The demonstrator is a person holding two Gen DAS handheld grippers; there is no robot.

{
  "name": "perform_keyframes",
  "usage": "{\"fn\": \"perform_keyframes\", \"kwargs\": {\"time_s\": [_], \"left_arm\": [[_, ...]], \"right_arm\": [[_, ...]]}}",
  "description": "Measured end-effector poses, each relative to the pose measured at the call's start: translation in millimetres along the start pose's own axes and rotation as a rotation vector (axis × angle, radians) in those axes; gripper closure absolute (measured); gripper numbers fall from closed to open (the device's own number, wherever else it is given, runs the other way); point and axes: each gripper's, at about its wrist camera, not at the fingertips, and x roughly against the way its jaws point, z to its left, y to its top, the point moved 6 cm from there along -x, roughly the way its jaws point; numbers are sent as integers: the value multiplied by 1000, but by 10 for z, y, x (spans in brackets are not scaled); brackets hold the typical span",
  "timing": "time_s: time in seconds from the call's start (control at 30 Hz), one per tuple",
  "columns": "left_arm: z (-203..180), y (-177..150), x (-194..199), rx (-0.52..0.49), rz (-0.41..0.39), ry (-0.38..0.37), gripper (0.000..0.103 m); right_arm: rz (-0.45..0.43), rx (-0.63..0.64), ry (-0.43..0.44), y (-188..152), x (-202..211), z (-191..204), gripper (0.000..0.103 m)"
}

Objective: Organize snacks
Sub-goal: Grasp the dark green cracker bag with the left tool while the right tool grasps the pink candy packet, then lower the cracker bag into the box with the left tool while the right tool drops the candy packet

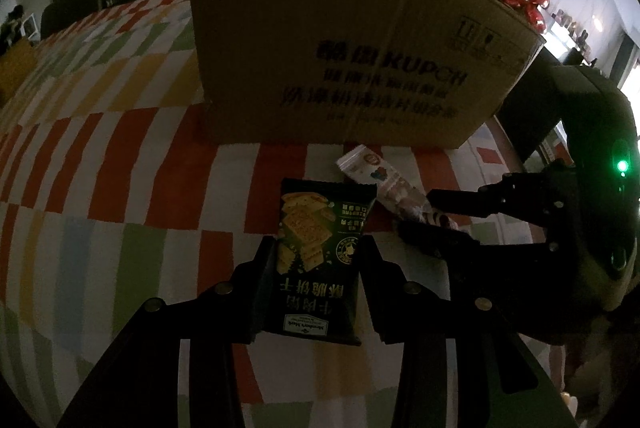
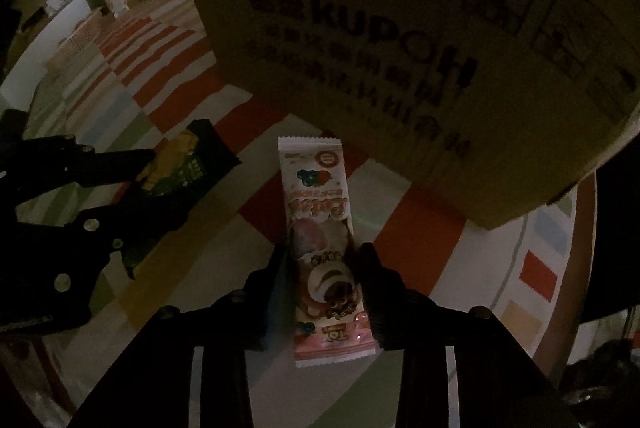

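Cracker bag (image 1: 318,260) is pinched in the left tongs (image 1: 318,262) and the pink wafer pack (image 2: 325,248) in the right tongs (image 2: 323,278), both just above the checkered surface (image 1: 120,168) in front of the box (image 1: 344,40). Grips look low on each packet, so they could flop or slip on the lift over the box wall, I'd guess.

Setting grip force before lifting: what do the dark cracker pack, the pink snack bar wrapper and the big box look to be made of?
Dark cracker pack: likely thin plastic film, printed, crimped serrated ends, faint sheen.
Pink snack bar wrapper: probably glossy plastic film, zigzag sealed ends, light glints.
Big box: matte brown corrugated cardboard, ragged top edge, printed handling marks.
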Motion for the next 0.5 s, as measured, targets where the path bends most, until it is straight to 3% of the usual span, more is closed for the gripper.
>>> {"fn": "perform_keyframes", "kwargs": {"time_s": [0.17,0.5], "left_arm": [[35,-54,38,0,0,5,62],[45,-72,265,-24,-52,10,62]], "right_arm": [[-18,-91,-39,-52,56,-7,77],[-123,-252,-80,-178,346,66,77]]}}
